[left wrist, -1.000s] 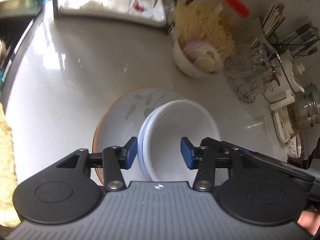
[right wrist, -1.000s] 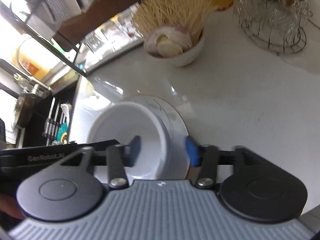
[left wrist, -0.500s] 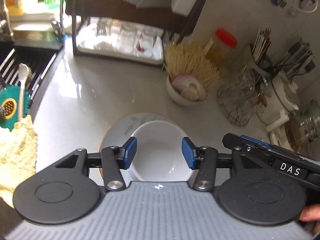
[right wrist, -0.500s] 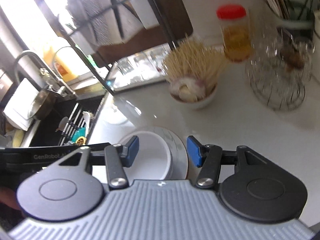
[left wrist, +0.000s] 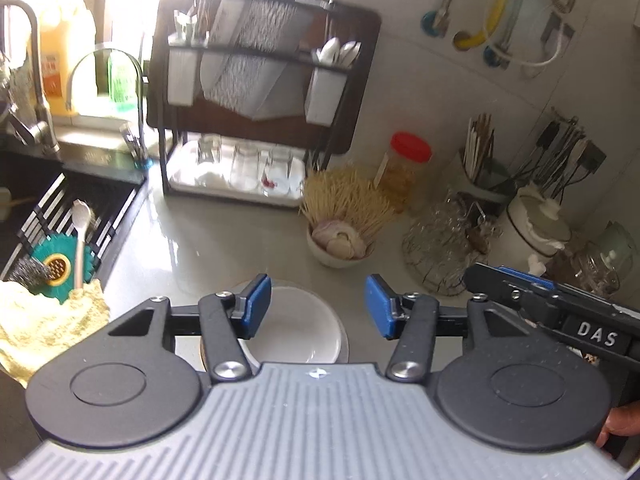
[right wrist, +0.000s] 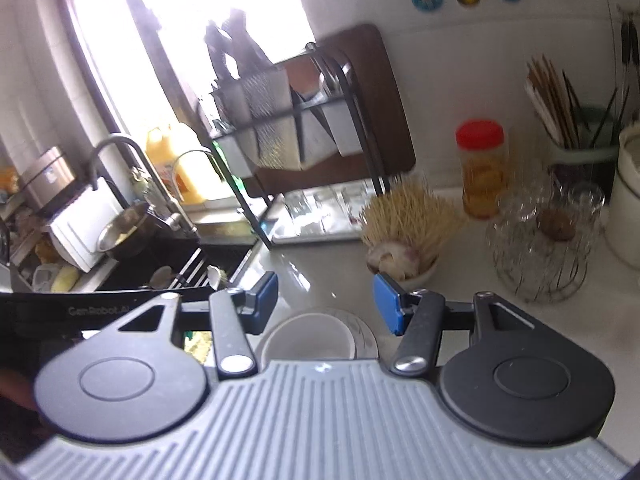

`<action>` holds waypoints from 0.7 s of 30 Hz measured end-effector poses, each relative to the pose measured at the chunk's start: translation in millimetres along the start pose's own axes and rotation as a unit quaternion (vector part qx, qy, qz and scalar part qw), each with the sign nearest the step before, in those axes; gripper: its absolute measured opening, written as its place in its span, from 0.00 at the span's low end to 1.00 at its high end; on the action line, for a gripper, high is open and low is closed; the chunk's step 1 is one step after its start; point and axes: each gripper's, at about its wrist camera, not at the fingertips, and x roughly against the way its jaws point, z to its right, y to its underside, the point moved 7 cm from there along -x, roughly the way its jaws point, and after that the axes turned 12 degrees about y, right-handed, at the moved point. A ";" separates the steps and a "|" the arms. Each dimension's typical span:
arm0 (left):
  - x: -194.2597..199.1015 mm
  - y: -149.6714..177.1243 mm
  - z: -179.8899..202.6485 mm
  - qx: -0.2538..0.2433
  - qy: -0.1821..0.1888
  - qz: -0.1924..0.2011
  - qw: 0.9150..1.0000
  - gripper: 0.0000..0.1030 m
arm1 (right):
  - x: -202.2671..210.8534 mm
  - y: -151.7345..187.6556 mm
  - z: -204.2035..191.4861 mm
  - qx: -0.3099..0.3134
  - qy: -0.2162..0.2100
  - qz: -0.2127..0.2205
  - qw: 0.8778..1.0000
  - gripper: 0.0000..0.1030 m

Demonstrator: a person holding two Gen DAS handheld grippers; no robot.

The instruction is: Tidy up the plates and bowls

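Note:
A white bowl [left wrist: 296, 332] sits inside a plate [left wrist: 345, 350] with a leaf pattern on the pale counter [left wrist: 192, 248]. In the right wrist view the same bowl [right wrist: 308, 340] and plate [right wrist: 366, 340] lie low, just beyond the fingers. My left gripper [left wrist: 318, 300] hangs well above the stack, its jaws opening with nothing between them. My right gripper [right wrist: 326, 300] is also high above it, open and holding nothing. Its black body [left wrist: 560, 312] shows at the right in the left wrist view.
A black dish rack [left wrist: 256, 92] with glasses stands at the back. A small bowl of onion and toothpicks [left wrist: 340, 240], a red-lidded jar [left wrist: 404, 172] and a wire basket of glasses [left wrist: 444, 248] sit right of the stack. The sink [left wrist: 60, 208] and a yellow cloth [left wrist: 44, 320] are left.
Both grippers have risen and tipped upward, away from the bowl and plate, which now look smaller. The left jaws have spread a little wider. The stack has stayed put.

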 end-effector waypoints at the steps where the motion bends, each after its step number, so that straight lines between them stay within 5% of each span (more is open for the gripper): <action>1: 5.7 1.7 3.5 -0.003 -0.007 0.007 1.000 0.59 | 6.9 -0.6 1.4 0.000 -0.002 0.006 1.000 0.55; 8: 39.5 28.9 27.9 -0.008 -0.040 0.038 0.998 0.61 | 49.6 8.9 13.7 0.018 -0.009 0.041 0.999 0.55; 21: 85.9 100.8 59.8 0.035 -0.068 0.047 0.996 0.66 | 106.0 61.8 33.0 0.036 -0.030 0.007 0.999 0.55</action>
